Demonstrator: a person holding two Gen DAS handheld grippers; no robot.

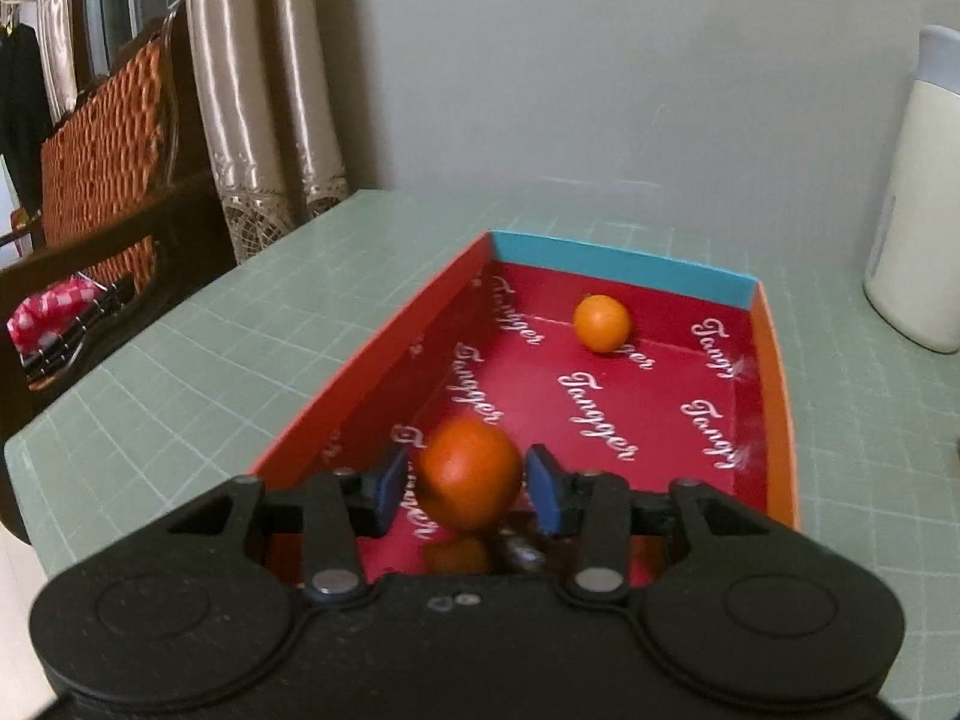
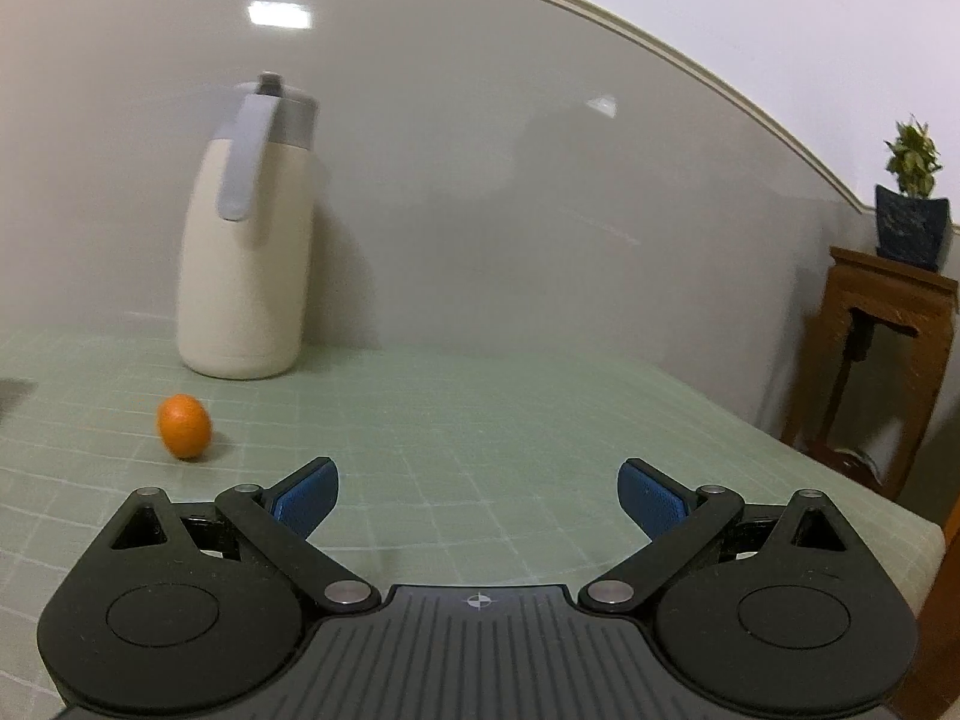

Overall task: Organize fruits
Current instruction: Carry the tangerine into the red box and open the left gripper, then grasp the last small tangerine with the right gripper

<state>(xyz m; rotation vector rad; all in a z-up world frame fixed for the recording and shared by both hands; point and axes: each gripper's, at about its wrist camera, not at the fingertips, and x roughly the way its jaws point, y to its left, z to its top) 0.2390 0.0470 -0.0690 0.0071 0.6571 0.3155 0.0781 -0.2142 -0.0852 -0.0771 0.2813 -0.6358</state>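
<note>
While the left gripper (image 1: pixel 468 483) hangs over the near end of the shallow red cardboard tray (image 1: pixel 780 396), a blurred orange round fruit (image 1: pixel 470 471) sits between its blue pads (image 1: pixel 545 489); a thin gap shows on either side of the fruit, so the pads flank it and do not press on it — the jaws stand narrow, just wider than the fruit. Whether that fruit rests on the tray floor or is in mid-air cannot be told through the blur. A second, smaller orange fruit (image 1: pixel 602 323) lies on the red floor toward the tray's far end, at about one o'clock from the gripper, near the blue end wall and well apart from the first. White script lettering is printed across the tray floor. The tray rests on a pale green gridded mat (image 1: pixel 180 372), and a cream-coloured jug (image 1: pixel 918 210) stands at about two o'clock, beyond the tray's right wall. In the right wrist view the right gripper (image 2: pixel 478 495) hovers over the same mat with its jaws spread wide and nothing between them. A third orange fruit (image 2: pixel 184 426) lies alone on the mat at about ten o'clock from it, in front of the cream jug with its grey handle and lid — near it, not touching. At about two o'clock a potted plant (image 2: pixel 912 198) sits on a brown wooden stand (image 2: pixel 882 360).
</note>
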